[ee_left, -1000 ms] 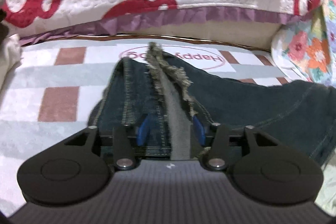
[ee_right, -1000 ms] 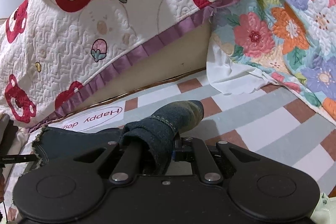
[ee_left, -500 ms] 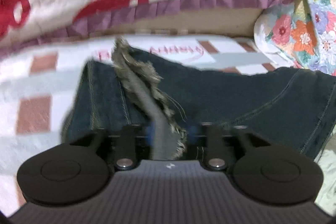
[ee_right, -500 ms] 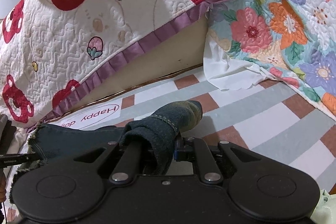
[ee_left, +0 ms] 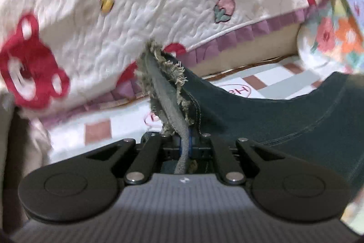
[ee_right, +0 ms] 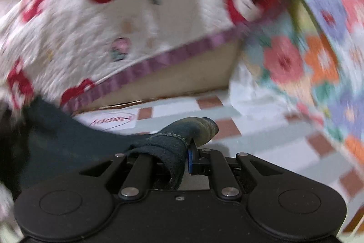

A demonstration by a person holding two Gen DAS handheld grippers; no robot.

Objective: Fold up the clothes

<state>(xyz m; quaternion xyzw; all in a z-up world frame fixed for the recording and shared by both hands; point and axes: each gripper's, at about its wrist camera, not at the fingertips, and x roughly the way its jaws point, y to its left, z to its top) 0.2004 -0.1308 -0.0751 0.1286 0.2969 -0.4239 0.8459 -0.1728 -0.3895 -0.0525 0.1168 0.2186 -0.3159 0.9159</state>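
While left gripper (ee_left: 185, 147) pinches frayed hem (ee_left: 163, 74), floral quilt (ee_right: 318, 56) rightward

Motion blur smears the bear quilt (ee_right: 141, 38) and floral quilt (ee_right: 318, 56); denim (ee_right: 168, 147) hides the right tongs' (ee_right: 182, 158) left finger.

Left hand-held gripper (ee_left: 186, 147) and right hand-held gripper (ee_right: 182, 159), both clamped tight.
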